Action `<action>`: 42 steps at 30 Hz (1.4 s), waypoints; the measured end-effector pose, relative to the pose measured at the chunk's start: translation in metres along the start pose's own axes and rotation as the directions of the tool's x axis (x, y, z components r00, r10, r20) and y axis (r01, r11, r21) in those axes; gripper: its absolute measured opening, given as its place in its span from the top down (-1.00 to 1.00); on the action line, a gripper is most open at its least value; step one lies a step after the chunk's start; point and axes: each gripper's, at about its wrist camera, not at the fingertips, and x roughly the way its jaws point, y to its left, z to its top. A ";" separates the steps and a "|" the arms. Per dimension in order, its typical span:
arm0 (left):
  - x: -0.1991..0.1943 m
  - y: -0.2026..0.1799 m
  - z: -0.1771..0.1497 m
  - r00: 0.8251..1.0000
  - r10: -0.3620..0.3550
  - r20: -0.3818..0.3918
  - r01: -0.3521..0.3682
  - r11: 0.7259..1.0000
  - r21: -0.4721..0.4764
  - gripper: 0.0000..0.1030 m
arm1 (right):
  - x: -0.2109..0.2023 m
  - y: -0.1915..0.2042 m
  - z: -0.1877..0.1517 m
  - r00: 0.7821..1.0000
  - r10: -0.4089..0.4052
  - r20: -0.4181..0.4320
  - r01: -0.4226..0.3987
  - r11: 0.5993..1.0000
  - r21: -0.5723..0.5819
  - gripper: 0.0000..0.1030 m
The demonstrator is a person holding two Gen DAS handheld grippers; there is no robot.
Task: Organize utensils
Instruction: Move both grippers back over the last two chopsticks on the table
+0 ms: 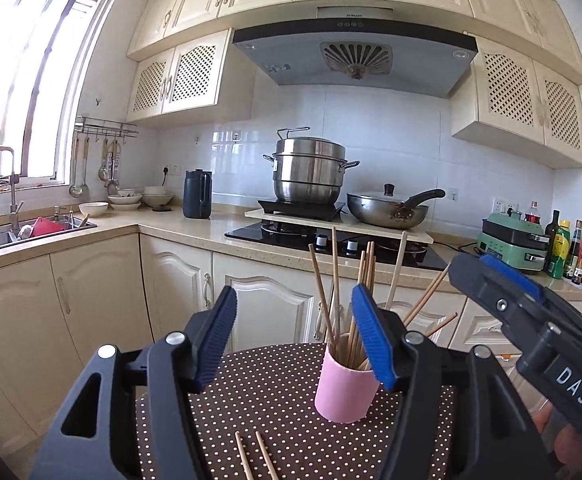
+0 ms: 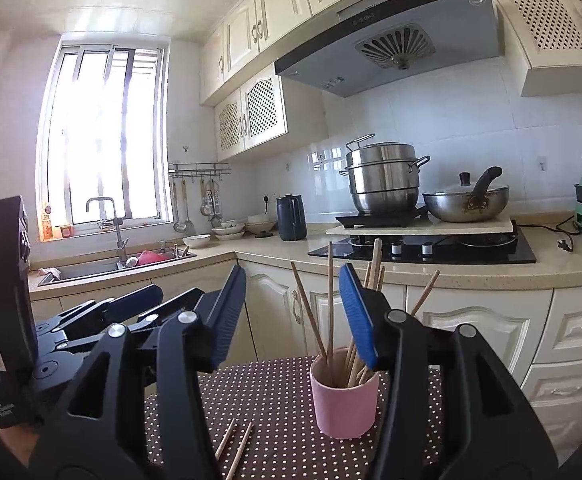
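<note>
Both grippers, left gripper (image 1: 293,336) and right gripper (image 2: 293,314), hung with fingers apart, holding nothing, likely poised to grab. Two loose chopsticks (image 1: 253,456) lay flat at bottom centre on the dotted cloth (image 1: 275,392), long axes pointing away toward the pink cup (image 1: 345,390) of upright chopsticks.

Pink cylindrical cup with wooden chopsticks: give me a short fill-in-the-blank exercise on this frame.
1. The pink cylindrical cup stands on a brown cloth with white ____.
2. ____ loose wooden chopsticks lie on the cloth beside the cup.
3. Both the left gripper and right gripper are ____.

Missing words: dots; two; open
</note>
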 end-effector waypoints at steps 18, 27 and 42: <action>0.004 0.038 -0.064 0.951 0.079 -0.299 -0.069 0.997 0.042 -0.21 | 0.013 0.030 -0.059 0.970 0.026 -0.241 -0.021 1.000 0.022 0.03; 0.043 0.049 -0.130 0.802 0.108 -0.588 -0.087 0.994 0.064 -0.21 | 0.043 0.028 -0.108 0.880 0.013 -0.474 0.010 0.999 0.045 0.03; 0.068 0.042 -0.166 0.702 0.150 -0.696 -0.088 0.988 0.124 -0.14 | 0.069 0.026 -0.139 0.774 0.032 -0.633 0.008 0.998 0.060 0.03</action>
